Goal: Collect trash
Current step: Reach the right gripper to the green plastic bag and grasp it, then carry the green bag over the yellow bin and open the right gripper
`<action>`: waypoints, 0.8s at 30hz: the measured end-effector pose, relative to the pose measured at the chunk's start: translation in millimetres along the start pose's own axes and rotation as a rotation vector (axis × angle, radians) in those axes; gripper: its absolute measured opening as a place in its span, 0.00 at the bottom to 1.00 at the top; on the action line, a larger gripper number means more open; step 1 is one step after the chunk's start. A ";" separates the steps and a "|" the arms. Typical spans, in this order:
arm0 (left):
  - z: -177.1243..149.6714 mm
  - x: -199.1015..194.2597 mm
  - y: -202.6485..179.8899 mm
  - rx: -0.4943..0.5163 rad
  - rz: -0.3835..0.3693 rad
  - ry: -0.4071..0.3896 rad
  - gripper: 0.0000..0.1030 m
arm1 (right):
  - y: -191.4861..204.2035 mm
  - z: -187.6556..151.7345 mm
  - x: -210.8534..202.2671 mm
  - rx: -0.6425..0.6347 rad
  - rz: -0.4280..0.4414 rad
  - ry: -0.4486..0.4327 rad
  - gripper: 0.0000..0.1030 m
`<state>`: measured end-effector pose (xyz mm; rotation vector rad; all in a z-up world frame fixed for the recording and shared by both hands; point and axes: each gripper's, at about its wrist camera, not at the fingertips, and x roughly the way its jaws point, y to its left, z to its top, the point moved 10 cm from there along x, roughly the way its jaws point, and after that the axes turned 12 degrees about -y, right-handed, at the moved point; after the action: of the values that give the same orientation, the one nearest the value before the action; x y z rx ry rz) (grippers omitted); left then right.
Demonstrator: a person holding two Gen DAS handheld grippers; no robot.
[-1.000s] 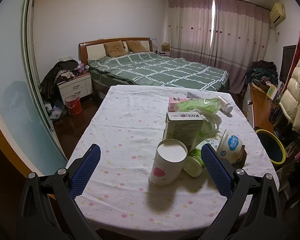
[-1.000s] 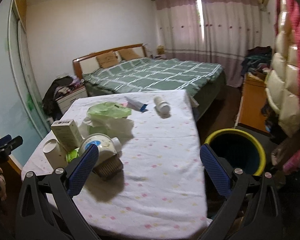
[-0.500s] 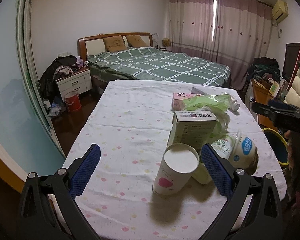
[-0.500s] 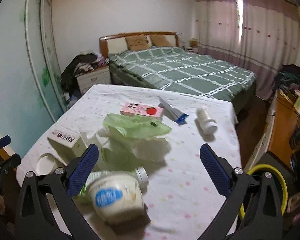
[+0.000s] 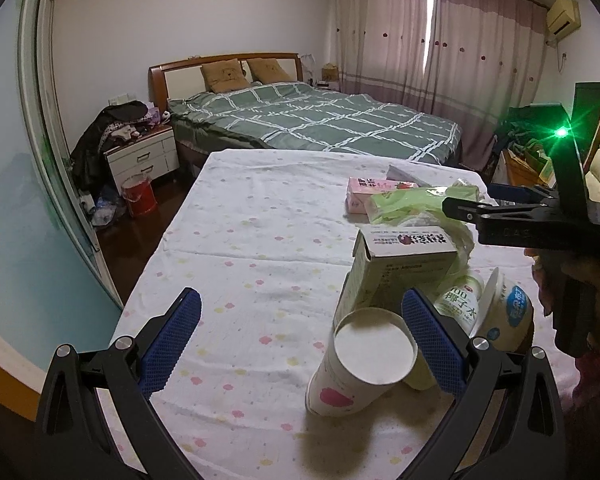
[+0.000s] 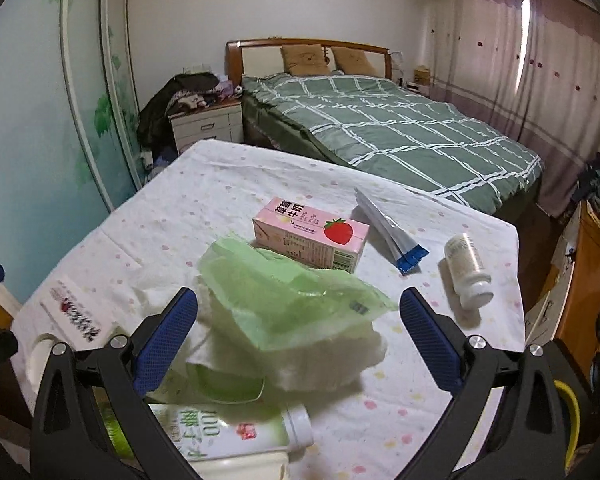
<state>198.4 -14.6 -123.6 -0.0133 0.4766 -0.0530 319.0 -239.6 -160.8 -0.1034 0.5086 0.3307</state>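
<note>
Trash lies on a table with a white dotted cloth (image 5: pixel 260 240). A white paper cup (image 5: pixel 360 364) stands just inside the right finger of my open left gripper (image 5: pixel 300 340). Behind it are a white carton (image 5: pixel 400 264), a coconut-water bottle (image 5: pixel 460 304) and a white tub (image 5: pixel 508 312). My open right gripper (image 6: pixel 298 336) hovers over a green plastic bag (image 6: pixel 284 300) on white tissue (image 6: pixel 320 356). Beyond lie a pink strawberry milk carton (image 6: pixel 312 236), a white-and-blue wrapper (image 6: pixel 388 228) and a small white bottle (image 6: pixel 468 268). The right gripper's black body (image 5: pixel 540 224) shows in the left wrist view.
A bed with a green checked cover (image 5: pixel 320 120) stands behind the table. A white nightstand (image 5: pixel 140 160) piled with clothes and a red bucket (image 5: pixel 140 200) are at the left. A yellow bin rim (image 6: pixel 568 400) shows low right. A wooden cabinet (image 6: pixel 588 280) lines the right side.
The right gripper has swung left and forward over the table, now above the green bag. The left gripper has closed in on the paper cup. Both stayed open.
</note>
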 end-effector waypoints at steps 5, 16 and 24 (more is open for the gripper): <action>-3.8 10.9 -1.1 -0.006 -0.003 0.021 0.96 | -2.4 -2.7 9.5 -0.011 0.014 0.033 0.75; -4.9 20.4 -3.2 -0.001 -0.014 0.031 0.96 | -12.0 3.0 4.7 0.060 0.055 0.020 0.16; -4.0 16.6 -5.0 0.001 -0.023 0.022 0.96 | -21.4 34.4 -30.5 0.123 0.083 -0.088 0.11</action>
<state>211.1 -20.5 -134.6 -0.0172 0.4986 -0.0757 317.0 -262.3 -115.6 0.0516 0.4459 0.3824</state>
